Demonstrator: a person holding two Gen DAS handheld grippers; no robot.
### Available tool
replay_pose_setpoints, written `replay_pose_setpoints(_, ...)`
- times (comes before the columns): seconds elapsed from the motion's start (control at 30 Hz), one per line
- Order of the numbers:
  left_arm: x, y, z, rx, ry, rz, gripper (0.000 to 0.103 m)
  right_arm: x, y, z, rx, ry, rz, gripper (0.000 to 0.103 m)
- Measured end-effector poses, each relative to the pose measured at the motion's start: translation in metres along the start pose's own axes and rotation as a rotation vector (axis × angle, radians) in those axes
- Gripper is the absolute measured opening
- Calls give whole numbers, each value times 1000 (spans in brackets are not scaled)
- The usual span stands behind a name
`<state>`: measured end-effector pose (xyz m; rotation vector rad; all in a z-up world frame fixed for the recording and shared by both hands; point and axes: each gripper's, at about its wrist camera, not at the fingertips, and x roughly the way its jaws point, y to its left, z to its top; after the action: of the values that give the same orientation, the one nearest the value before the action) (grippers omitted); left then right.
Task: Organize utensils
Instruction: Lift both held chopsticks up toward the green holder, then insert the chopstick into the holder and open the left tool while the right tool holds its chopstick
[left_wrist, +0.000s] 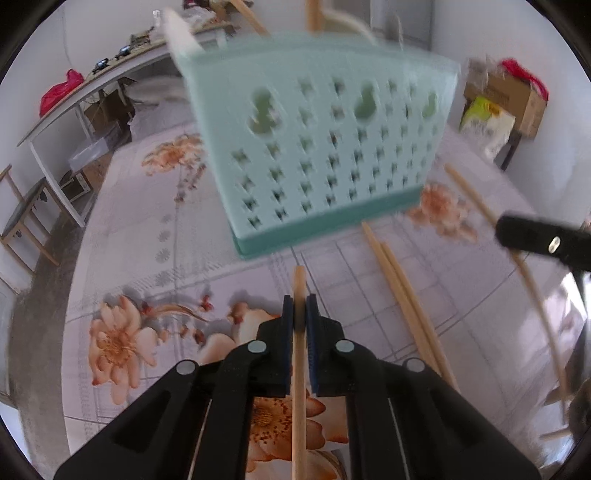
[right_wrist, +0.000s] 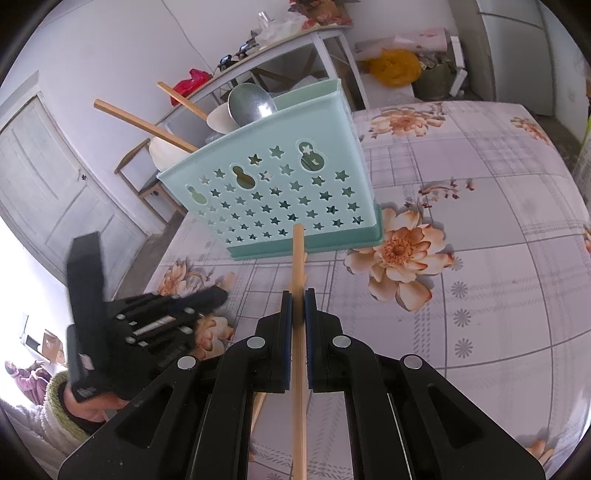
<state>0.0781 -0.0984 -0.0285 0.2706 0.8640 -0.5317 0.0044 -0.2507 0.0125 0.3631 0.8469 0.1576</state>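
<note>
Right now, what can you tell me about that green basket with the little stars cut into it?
The utensil holder is a pale mint-green plastic caddy on a darker green base tray, its wall pierced with star holes and three gourd-shaped cutouts. It stands upright on the flowered tablecloth. A metal ladle, pale spoons and wooden chopsticks stick out of its top. Neither gripper touches it.

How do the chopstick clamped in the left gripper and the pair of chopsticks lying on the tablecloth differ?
The held chopstick is pinched between the shut left gripper and points at the mint utensil caddy; the loose pair lies free on the floral tablecloth, ungripped. The held one is alone; the loose two lie side by side, slanting away to its right. All are plain light wood.
</note>
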Motion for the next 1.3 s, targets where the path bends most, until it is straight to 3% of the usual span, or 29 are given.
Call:
replay_pose_setpoints(0.1,-22,14,8,-60,-63,-45,6,-2,0,2,1,-8,-2,5)
replay_pose_setpoints(0.4,-119,59,37,-237,-373,-236,6,-4,0,3,7,-19,6,5)
replay_pose_setpoints(0.73,-164,70,85,-262,-596,-344,6,-6,-6,3,27,-29,12,5)
replay_pose_setpoints(0.87,-179,68,103,-256,-681,-358,6,-6,-10,4,37,-29,12,5)
replay_pose_setpoints(1.03,-192,66,122,-242,-796,-308,6,-7,-13,5,40,-30,14,5)
replay_pose_setpoints(1.2,-195,69,138,-258,-849,-288,6,-6,-16,6,41,-32,17,5)
replay_pose_setpoints(1.3,-193,67,142,-246,-876,-235,6,-7,-16,6,42,-32,17,5)
